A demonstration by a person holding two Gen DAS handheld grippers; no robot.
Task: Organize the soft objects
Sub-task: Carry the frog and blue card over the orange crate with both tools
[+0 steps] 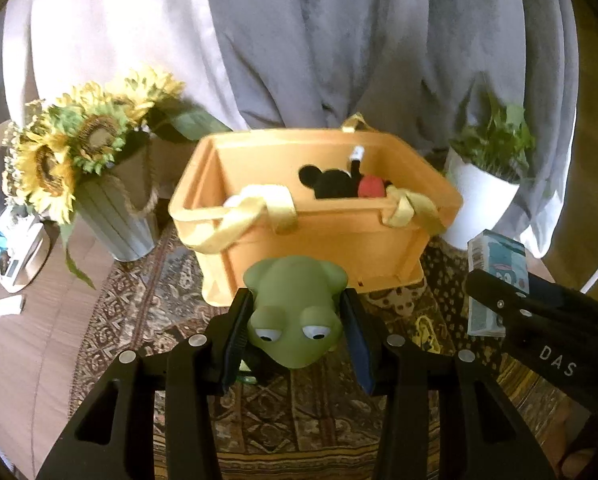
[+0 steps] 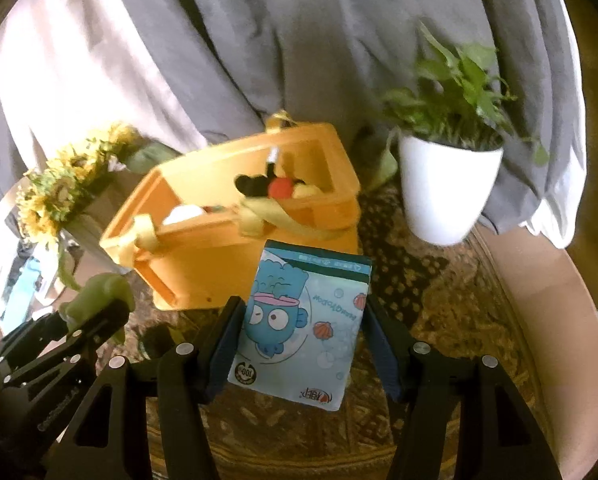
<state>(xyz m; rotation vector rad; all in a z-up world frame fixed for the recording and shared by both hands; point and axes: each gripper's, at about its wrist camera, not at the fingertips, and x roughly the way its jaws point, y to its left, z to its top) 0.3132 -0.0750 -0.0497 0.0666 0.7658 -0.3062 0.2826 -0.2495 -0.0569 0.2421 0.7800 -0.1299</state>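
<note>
My left gripper (image 1: 297, 312) is shut on a green frog toy (image 1: 295, 308), held above the patterned rug just in front of the orange storage box (image 1: 319, 240). The box has yellow handles and holds a black and red plush (image 1: 339, 184) and a pale soft item. My right gripper (image 2: 301, 320) is shut on a blue cartoon tissue pack (image 2: 299, 328), held in front of the box's right part (image 2: 227, 248). The tissue pack also shows in the left wrist view (image 1: 495, 276), and the frog in the right wrist view (image 2: 99, 292).
A sunflower bunch in a grey bucket (image 1: 111, 216) stands left of the box. A white pot with a green plant (image 2: 447, 192) stands to its right. A grey curtain (image 1: 339, 40) hangs behind. A patterned rug (image 1: 299, 420) covers the surface below.
</note>
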